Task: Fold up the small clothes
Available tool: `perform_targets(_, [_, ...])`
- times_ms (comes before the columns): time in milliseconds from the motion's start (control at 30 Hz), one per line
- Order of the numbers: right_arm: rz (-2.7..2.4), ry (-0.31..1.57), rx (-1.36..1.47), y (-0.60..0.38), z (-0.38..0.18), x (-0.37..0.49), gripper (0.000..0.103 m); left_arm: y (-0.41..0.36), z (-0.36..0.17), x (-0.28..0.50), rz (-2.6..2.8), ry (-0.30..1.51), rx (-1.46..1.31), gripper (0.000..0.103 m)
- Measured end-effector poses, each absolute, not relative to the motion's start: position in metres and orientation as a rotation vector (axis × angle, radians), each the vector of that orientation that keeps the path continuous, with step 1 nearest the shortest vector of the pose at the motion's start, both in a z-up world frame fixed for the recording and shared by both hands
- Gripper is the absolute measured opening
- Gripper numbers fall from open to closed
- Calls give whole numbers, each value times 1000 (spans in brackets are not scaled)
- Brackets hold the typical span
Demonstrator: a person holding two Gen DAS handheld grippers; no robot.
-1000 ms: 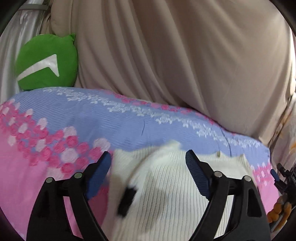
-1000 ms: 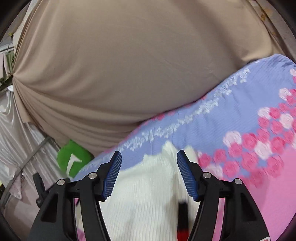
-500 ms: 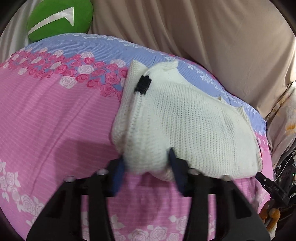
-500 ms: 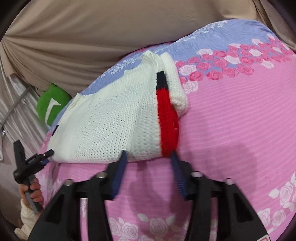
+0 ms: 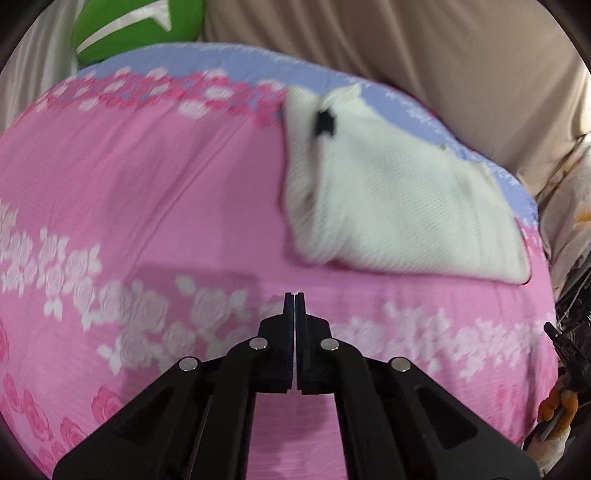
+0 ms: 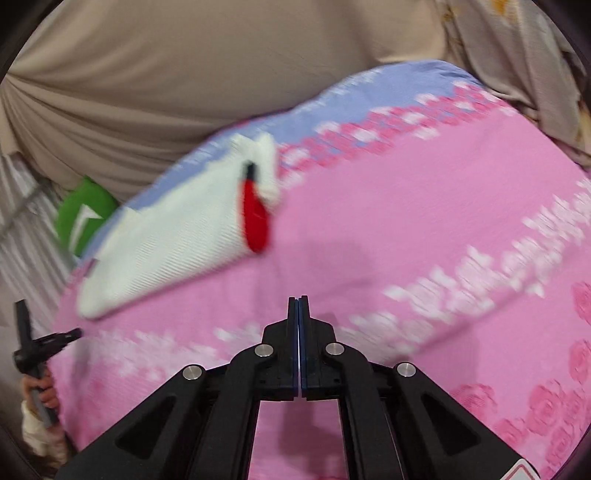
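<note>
Left wrist view: your left gripper (image 5: 294, 295) sits at bottom centre w/ both black fingers pressed flat together, no gap, nothing pinched between them. Its tips hang over a pink floral bedsheet (image 5: 166, 206) and touch no clothing. The white knit sweater (image 5: 399, 206) lies folded on the sheet ahead and to the right of the tips, apart from them, w/ a strip of pink sheet between. A small black patch shows near the sweater's far left corner; blur makes it impossible to tell what it is. Beyond the pink area the sheet turns lavender-blue. A green cushion (image 5: 136, 29) w/ a white arrow-like mark sits at the top left, and a beige draped cloth (image 5: 406, 48) fills the background. No readable writing anywhere.

Right wrist view: your right gripper (image 6: 298, 301) is also clamped tight, fingers meeting along a thin line, holding nothing. The sweater (image 6: 173, 236) lies ahead and to the left, apart from the tips, w/ a red stripe topped by a short black band along its right edge. The green cushion (image 6: 86, 212) peeks out at far left. At the lower left edge a hand grips the handle of your other gripper (image 6: 40, 347). Picture is motion-blurred; no label or text can be read.
</note>
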State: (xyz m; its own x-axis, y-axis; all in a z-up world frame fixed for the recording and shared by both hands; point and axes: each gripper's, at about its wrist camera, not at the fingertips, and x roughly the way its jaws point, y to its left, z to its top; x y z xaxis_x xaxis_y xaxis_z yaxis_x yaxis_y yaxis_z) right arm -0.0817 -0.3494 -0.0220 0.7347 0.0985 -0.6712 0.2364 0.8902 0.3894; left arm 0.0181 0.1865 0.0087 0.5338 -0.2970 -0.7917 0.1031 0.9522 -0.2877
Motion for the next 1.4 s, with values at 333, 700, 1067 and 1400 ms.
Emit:
perform_targets(333, [89,655,390,-301,1,8,76,157,55,37,-277,750,-220,97])
perform_targets(700, [144,614,478,-317,22,-23,8,178,42,50,-317,848,-274,9])
perform_targets(1067, [-7,782,455,-328,-11,-65,25,196,41,-3,-284,910,-220,28])
perform_targets(1400, [110,673,437,-320,33,78,72,144,71,108,-319,785,-229,97])
